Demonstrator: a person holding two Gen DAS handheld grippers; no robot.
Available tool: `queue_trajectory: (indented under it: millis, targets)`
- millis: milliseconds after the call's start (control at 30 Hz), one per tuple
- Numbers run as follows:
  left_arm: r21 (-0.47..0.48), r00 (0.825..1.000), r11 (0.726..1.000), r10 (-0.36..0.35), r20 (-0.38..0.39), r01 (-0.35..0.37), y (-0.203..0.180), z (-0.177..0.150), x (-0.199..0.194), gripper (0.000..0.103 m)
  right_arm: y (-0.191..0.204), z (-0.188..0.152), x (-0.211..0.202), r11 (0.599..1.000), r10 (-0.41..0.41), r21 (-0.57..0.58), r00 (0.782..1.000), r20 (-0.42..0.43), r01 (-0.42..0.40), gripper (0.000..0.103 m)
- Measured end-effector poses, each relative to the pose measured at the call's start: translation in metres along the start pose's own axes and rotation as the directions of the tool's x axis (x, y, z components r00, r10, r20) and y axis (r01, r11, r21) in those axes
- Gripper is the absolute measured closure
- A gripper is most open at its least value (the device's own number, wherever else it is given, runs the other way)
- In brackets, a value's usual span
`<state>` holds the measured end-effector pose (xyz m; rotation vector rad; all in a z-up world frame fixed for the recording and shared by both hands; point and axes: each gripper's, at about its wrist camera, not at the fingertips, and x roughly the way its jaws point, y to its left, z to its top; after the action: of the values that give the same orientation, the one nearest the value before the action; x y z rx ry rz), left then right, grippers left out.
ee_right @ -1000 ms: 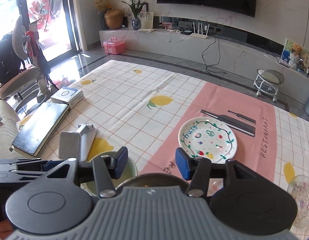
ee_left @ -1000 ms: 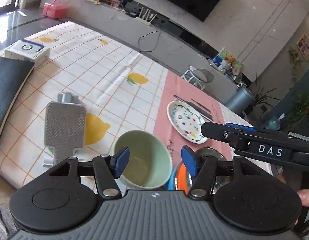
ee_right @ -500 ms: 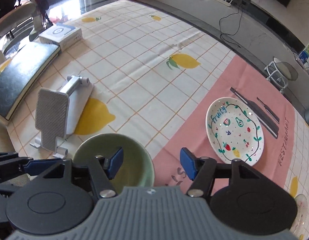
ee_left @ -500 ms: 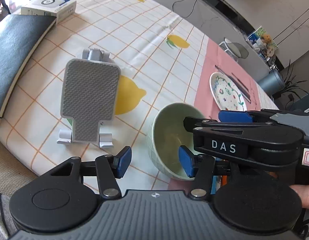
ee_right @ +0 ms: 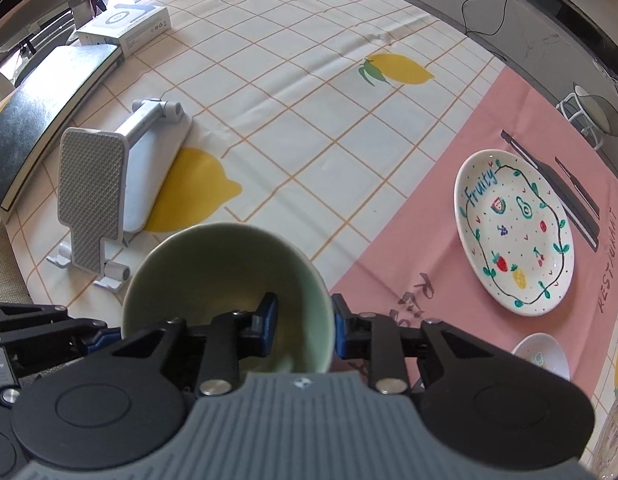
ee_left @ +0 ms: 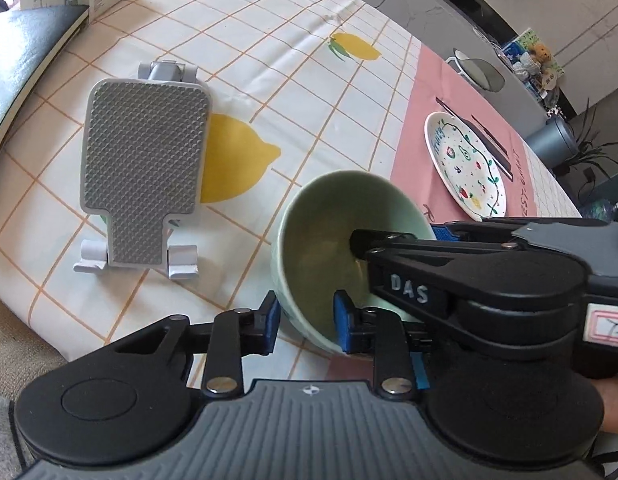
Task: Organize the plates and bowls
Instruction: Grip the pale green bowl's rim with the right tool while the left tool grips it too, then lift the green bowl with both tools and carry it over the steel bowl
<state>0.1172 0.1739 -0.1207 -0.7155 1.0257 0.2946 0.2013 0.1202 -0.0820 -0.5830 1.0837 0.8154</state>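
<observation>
- The left wrist view is taken from close above the green bowl (ee_left: 341, 248), angled down and forward across the table (ee_left: 293, 80).
- The right wrist view is taken equally close, from the bowl's (ee_right: 229, 280) other side.
- The bowl, grey stand (ee_left: 143, 184) and fruit plate (ee_right: 515, 232) are shared.
</observation>
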Motion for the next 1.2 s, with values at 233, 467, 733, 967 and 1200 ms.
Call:
queue_trajectory:
  millis: [233,467,733,967,1200]
  targets:
    - [-0.035,0.998,0.999,0.005,0.061,-0.003,0.006,-0.001,-0.007,0.080,-0.018,-0.001,-0.014,0.981,0.095,0.162,0.992,0.080,-0.107,0.090]
    - [-0.077,0.978,0.993,-0.078,0.195,0.094,0.013,-0.002,-0.030,0.081,-0.020,-0.008,-0.035,0.970,0.080,0.212,0.981,0.177,-0.118,0.089]
    - [-0.071,0.954,0.988,-0.114,0.278,0.138,0.013,-0.001,-0.043,0.083,-0.024,-0.010,-0.058,0.958,0.091,0.243,0.962,0.258,-0.156,0.093]
    - [-0.020,0.882,0.966,-0.225,0.414,0.256,0.013,-0.010,-0.068,0.083,-0.024,-0.020,-0.088,0.965,0.063,0.221,0.943,0.328,-0.141,0.093]
    - [0.016,0.843,0.946,-0.297,0.448,0.324,0.005,-0.016,-0.084,0.083,-0.035,-0.036,-0.121,0.948,0.078,0.259,0.922,0.378,-0.187,0.096]
